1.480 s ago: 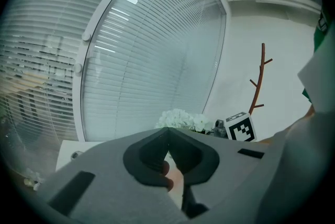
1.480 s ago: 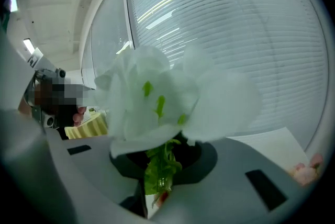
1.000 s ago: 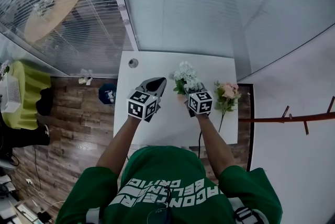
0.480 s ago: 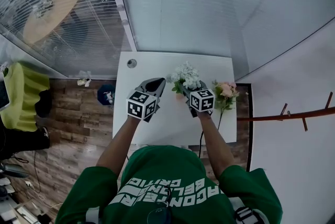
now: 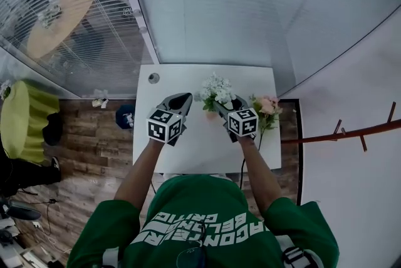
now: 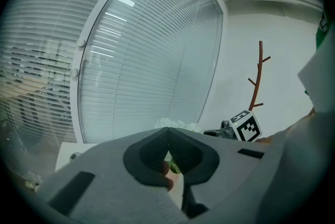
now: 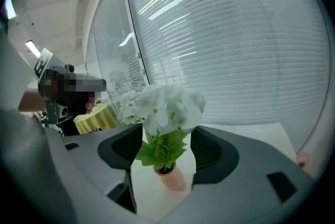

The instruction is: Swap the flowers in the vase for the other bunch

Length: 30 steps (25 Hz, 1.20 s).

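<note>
Your right gripper (image 7: 167,133) has backed off a touch from the white flowers (image 7: 168,104) since a second ago. Its jaws have just been opening and now stand wide apart. In the right gripper view the vase (image 7: 171,177) and the green stems show in the gap between them, but they sit further out than the tips. The pads touch nothing, so nothing is held.

The white flowers stand upright in the vase, a small pinkish pot. It sits on the white table (image 5: 188,148), about mid-width and toward the far edge. In the head view it is just beyond your right gripper's tips.

The pink bunch (image 5: 267,106) lies flat on the table near the right edge, just right of your right gripper. Its heads point away from you and the stem points toward you. It is apart from the vase.

Your left gripper (image 6: 167,130) has its jaws closed tip to tip, with nothing held. A sliver of pot and leaf shows through the gap behind the tips. It sits left of the vase, aimed roughly at it, near but not touching.

A small round object (image 5: 153,77) is at the table's far-left corner. Blinds (image 5: 213,4) run behind the table, and a brown branch stand (image 5: 351,133) is off to the right by the wall.
</note>
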Each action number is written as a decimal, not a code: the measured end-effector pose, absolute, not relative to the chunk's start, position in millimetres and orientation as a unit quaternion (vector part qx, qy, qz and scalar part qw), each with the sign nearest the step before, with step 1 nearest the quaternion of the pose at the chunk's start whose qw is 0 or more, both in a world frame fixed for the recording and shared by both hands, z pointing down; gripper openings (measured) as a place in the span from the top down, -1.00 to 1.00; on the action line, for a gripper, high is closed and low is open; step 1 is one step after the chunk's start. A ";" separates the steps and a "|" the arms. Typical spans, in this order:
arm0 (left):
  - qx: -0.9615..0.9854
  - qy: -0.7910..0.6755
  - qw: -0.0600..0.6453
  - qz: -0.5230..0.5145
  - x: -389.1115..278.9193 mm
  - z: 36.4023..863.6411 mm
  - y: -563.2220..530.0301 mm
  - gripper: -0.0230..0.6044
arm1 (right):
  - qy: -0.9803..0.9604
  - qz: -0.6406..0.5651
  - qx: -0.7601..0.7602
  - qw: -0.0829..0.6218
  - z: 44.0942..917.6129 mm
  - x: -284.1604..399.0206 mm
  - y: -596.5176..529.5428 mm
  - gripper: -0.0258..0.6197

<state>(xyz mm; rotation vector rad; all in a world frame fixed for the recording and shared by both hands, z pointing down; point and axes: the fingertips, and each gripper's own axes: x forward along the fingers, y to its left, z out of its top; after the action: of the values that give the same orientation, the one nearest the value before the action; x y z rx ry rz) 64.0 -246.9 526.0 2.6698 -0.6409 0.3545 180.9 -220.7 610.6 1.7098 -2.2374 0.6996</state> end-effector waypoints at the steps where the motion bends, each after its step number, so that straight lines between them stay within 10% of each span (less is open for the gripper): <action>1: 0.947 -0.230 0.187 0.125 65.0 526.2 -246.5 0.90 | -0.766 0.238 0.585 0.120 609.2 184.0 -217.6 0.08; 23: 0.931 -0.287 0.202 0.104 70.3 532.5 -207.6 0.90 | -0.762 0.201 0.599 0.142 570.6 245.9 -137.1 0.10; 30: 0.929 -0.293 0.203 0.095 58.4 526.2 -203.5 0.90 | -0.753 0.188 0.618 0.123 548.8 242.1 -129.4 0.56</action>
<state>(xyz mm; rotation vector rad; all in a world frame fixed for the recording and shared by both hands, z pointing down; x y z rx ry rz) 58.4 -203.5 526.2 2.5935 -0.8179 0.2663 242.1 -129.4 548.8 1.8038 -2.1962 0.5481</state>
